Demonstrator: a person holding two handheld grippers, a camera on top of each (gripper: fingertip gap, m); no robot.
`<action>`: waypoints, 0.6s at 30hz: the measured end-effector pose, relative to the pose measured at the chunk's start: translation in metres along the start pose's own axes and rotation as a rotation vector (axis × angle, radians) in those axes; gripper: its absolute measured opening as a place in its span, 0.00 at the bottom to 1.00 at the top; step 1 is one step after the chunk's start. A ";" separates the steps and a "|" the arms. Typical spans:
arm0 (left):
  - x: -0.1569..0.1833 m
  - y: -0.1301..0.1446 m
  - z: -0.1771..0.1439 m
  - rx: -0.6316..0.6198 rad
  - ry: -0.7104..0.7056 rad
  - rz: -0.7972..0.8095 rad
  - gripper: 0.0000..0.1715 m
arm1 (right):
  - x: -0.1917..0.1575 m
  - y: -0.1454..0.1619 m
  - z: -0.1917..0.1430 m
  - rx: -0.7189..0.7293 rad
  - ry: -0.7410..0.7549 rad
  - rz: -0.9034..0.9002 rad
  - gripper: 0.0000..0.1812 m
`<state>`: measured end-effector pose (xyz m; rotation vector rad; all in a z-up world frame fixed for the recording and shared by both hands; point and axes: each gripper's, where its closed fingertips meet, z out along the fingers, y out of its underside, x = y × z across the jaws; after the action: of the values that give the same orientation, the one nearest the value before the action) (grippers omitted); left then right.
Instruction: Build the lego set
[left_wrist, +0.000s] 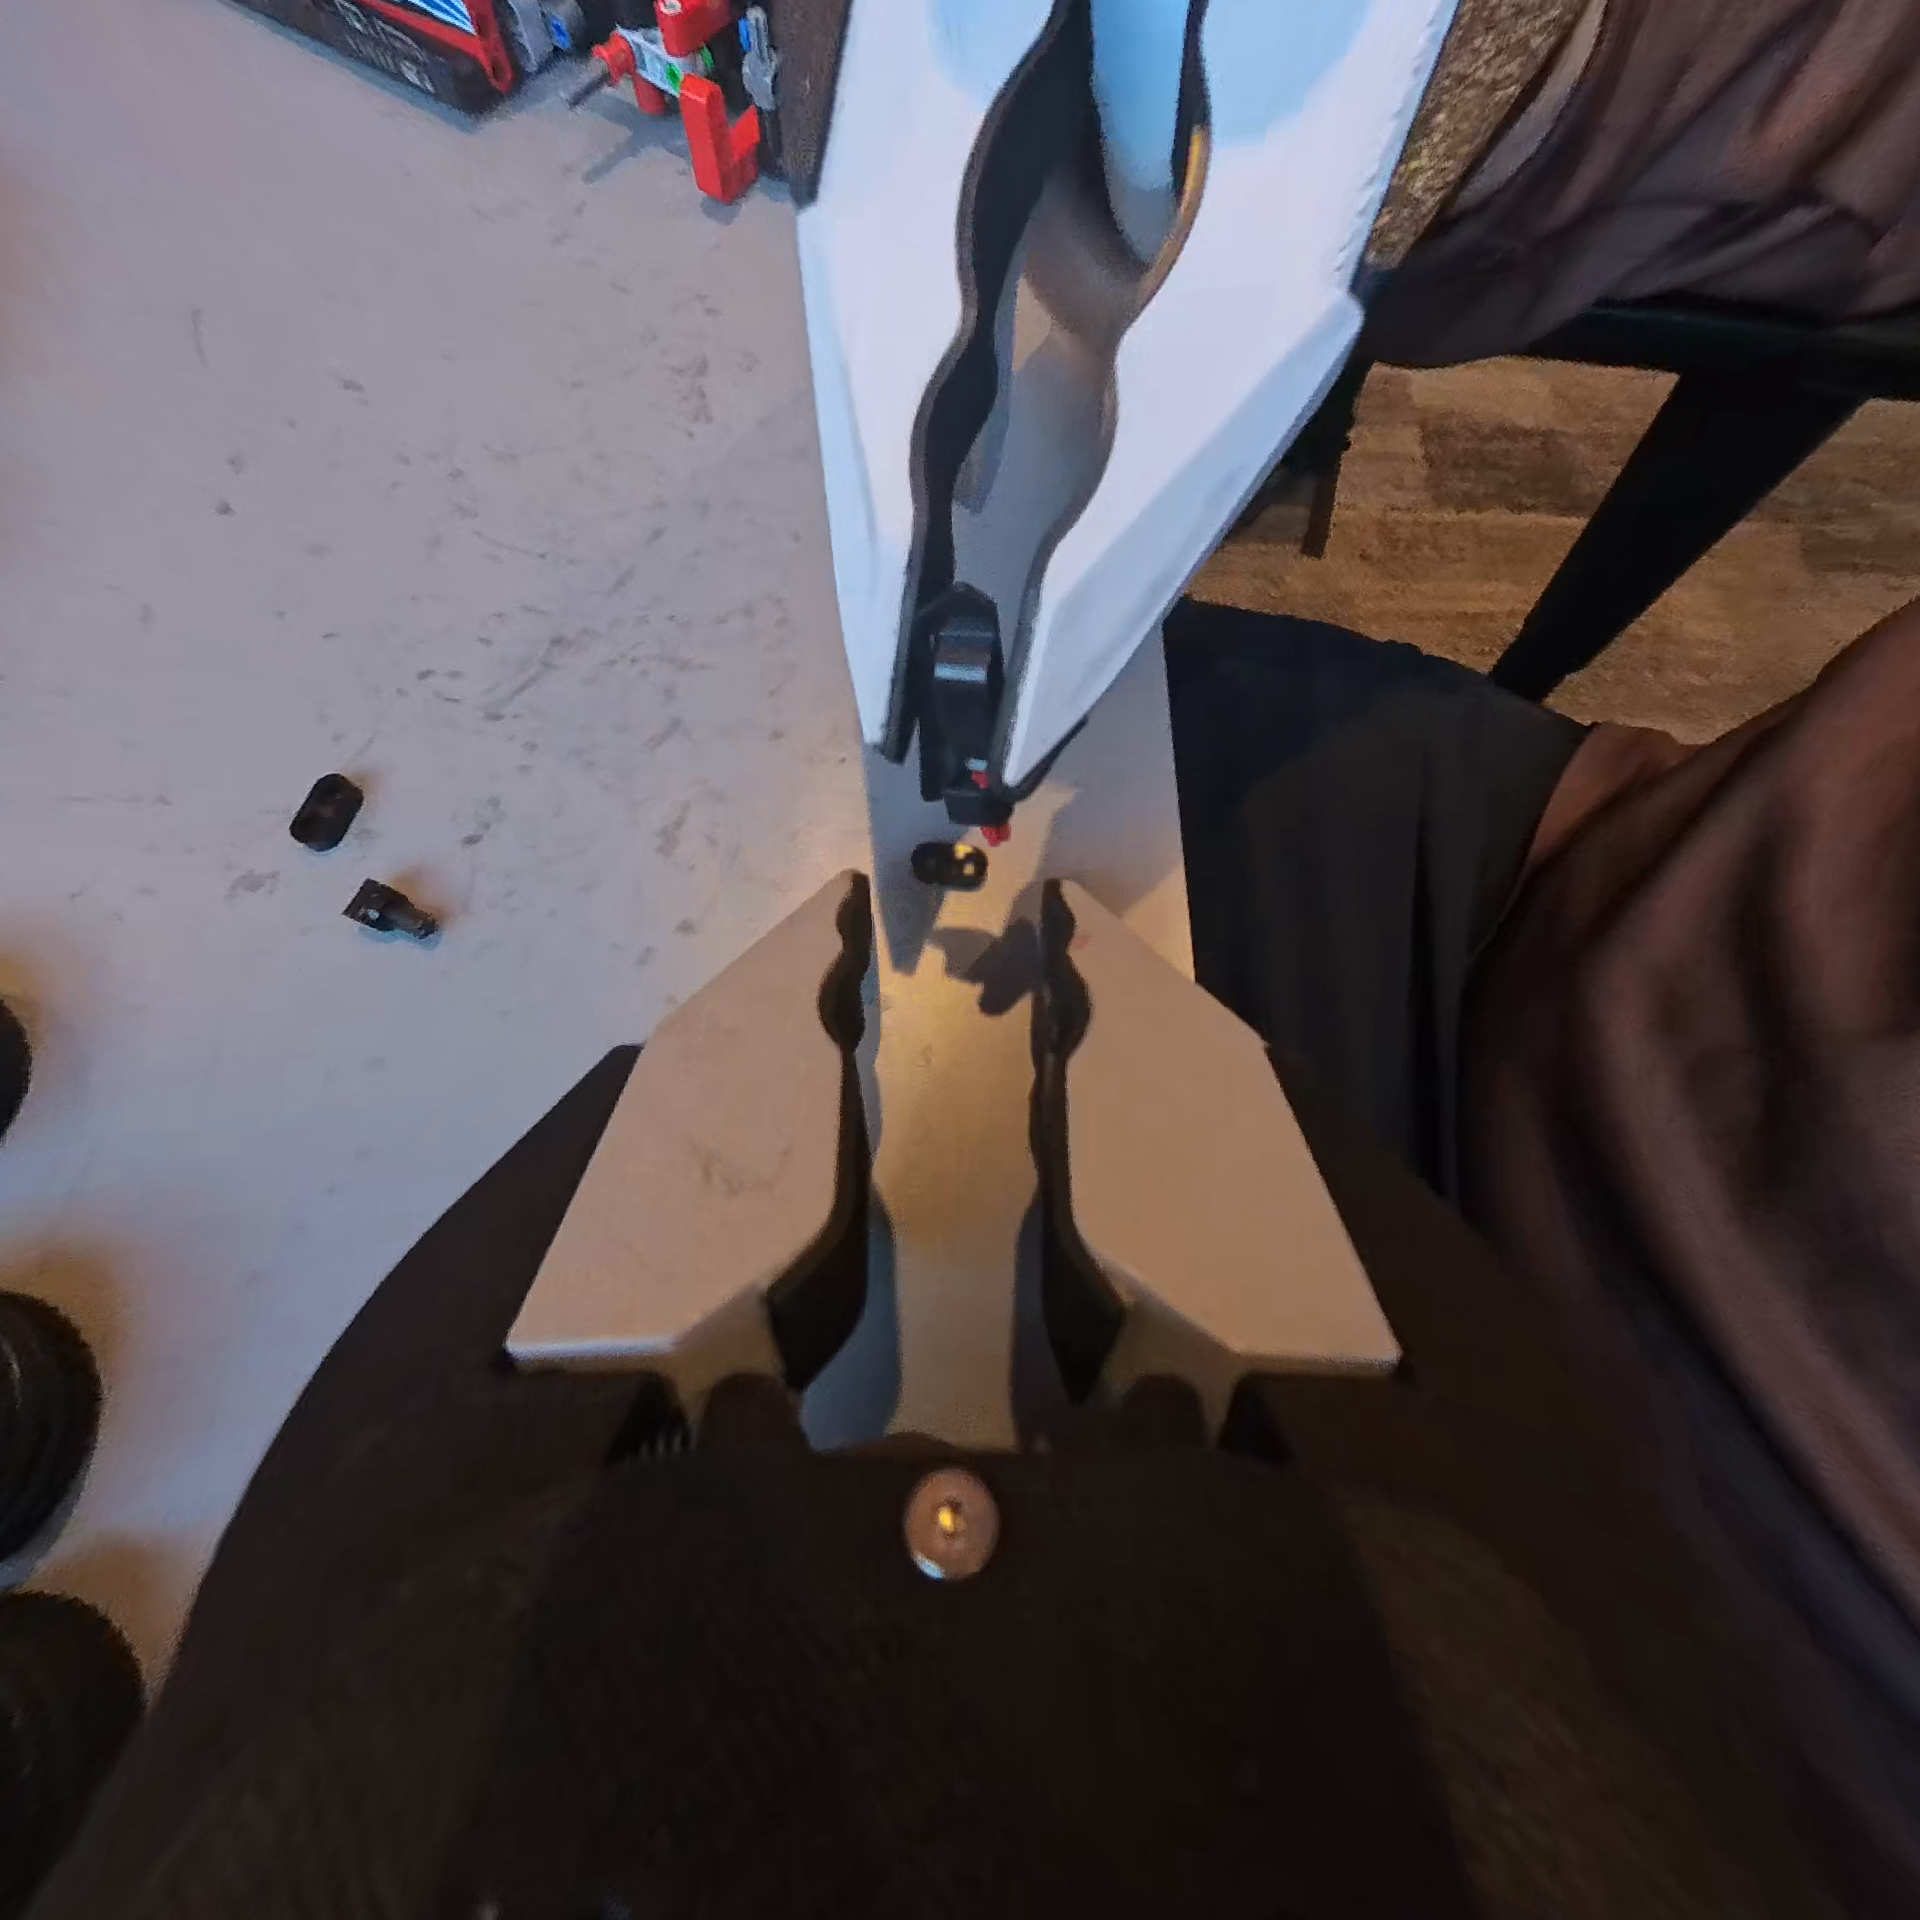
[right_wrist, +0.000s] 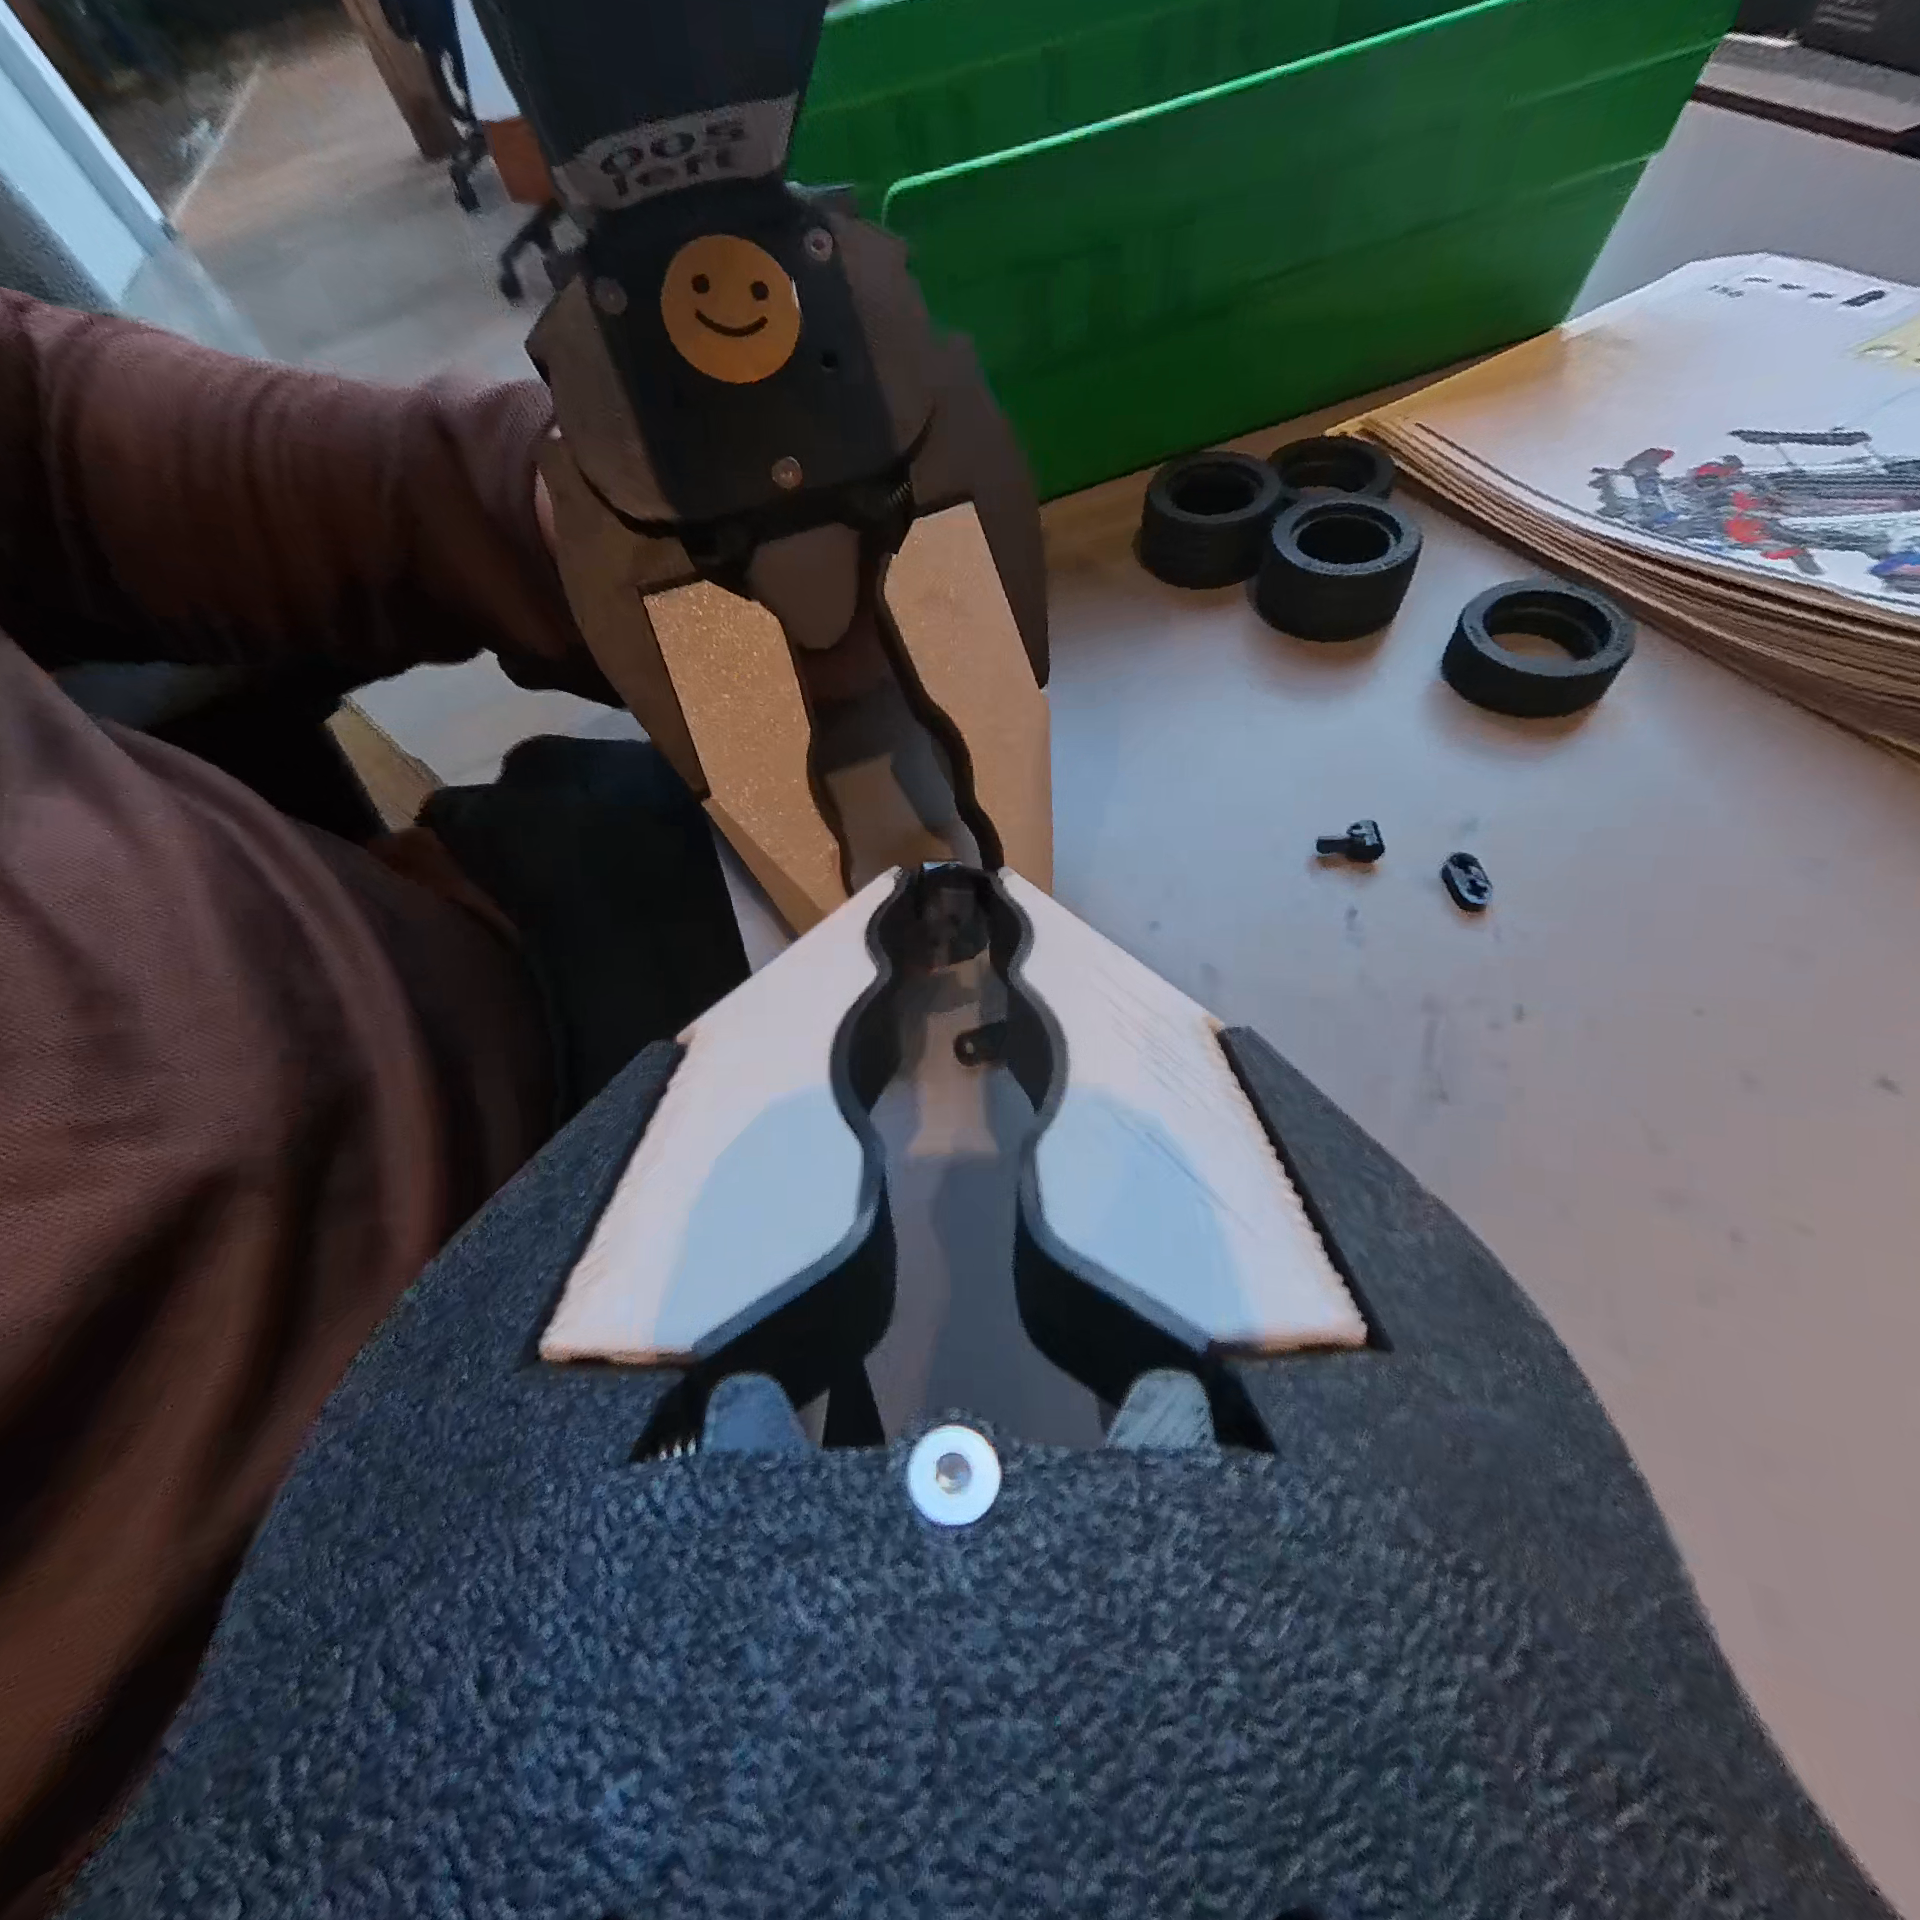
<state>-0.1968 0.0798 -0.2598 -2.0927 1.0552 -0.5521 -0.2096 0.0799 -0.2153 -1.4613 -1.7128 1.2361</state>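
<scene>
Left tool (left_wrist: 951, 904): jaws apart, empty, a small black connector (left_wrist: 948, 862) on the tabletop (left_wrist: 416, 468) just beyond. Right tool (left_wrist: 961, 769) clamps a black lego piece (left_wrist: 964, 707) at its tips. Piece judged light, rigid, slippery; grip flat sides. Farther: tyres (right_wrist: 1335, 566).

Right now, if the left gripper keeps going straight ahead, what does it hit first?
Probably the small black piece lying just past the left gripper, then the right gripper; depth is hard to judge.
</scene>
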 end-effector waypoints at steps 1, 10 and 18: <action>0.001 -0.002 -0.001 0.016 0.004 -0.009 0.16 | -0.001 -0.002 0.000 0.016 -0.015 0.017 0.07; 0.010 -0.025 -0.009 0.165 0.066 -0.126 0.08 | -0.003 -0.013 -0.005 0.116 -0.066 0.114 0.07; 0.007 -0.024 -0.008 0.165 0.029 -0.123 0.03 | -0.002 -0.011 -0.007 0.104 -0.042 0.101 0.07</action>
<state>-0.1857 0.0806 -0.2356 -2.0179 0.8699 -0.7076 -0.2075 0.0804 -0.2022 -1.4849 -1.5933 1.3970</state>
